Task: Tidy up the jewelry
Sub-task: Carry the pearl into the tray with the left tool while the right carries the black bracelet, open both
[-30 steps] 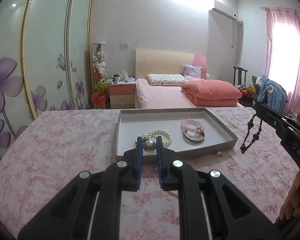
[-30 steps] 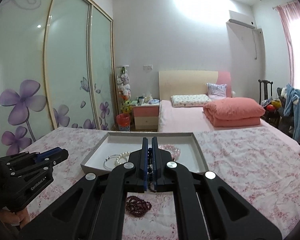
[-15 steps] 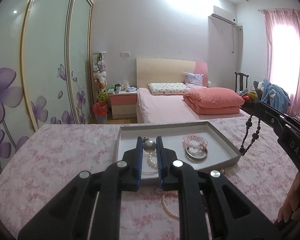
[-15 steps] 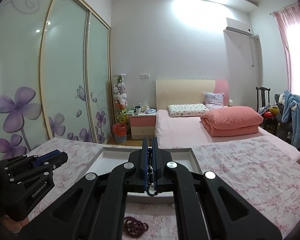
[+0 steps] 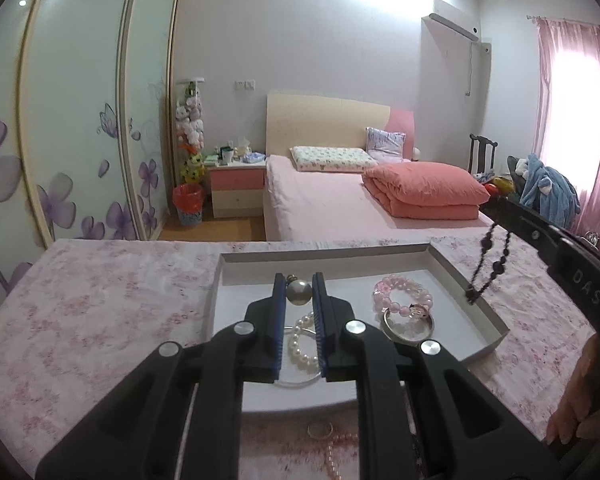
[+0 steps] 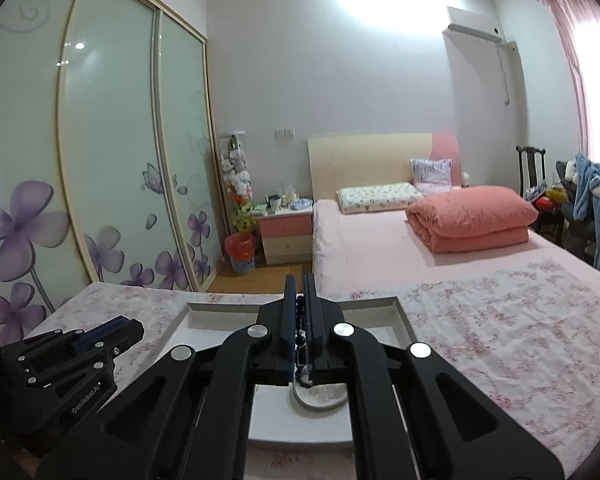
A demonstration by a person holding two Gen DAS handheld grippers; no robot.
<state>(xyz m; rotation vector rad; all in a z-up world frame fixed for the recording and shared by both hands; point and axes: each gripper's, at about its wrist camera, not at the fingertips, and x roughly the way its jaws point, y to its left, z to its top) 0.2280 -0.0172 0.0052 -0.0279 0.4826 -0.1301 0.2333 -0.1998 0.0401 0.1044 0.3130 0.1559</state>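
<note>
1. The large pearl [image 5: 299, 293] is pinched between the blue pads of the left gripper [image 5: 299, 294], held above the grey tray [image 5: 466, 280]. A gold cap shows at its upper left; whether a chain or string hangs from it I cannot tell. A round, polished bead like this is probably slippery and could squirt out of a flat-pad grip, so a squeeze across its widest part, as here, looks like the safest hold.

2. The dark bead string [image 5: 487, 268] hangs limp from the right gripper [image 6: 300, 312], whose pads are closed on it near the top. In the left wrist view its lower end dangles just over the tray's right wall. It is light and floppy, so it will likely swing and should be lowered to pile up rather than dropped.

3. Inside the tray lie a white pearl bracelet [image 5: 300, 340], a pink bead bracelet [image 5: 400, 298] and a silver bangle [image 5: 407, 326], which touches the pink one. There is also a thin clear ring under the pearls. The beaded pieces look soft and stretchy, best taken across one side of the loop. The bangle is stiff and smooth, best gripped across its rim.

4. More pieces sit outside the tray on the flowered cloth [image 5: 92, 312] at the near edge: a small gold ring [image 5: 320, 429] and a pearl strand [image 5: 334, 456]. The ring is small and low-lying, and probably the hardest to pinch.

5. Beyond the table stands a bed [image 5: 340, 200] with a folded pink quilt [image 5: 424, 188].
</note>
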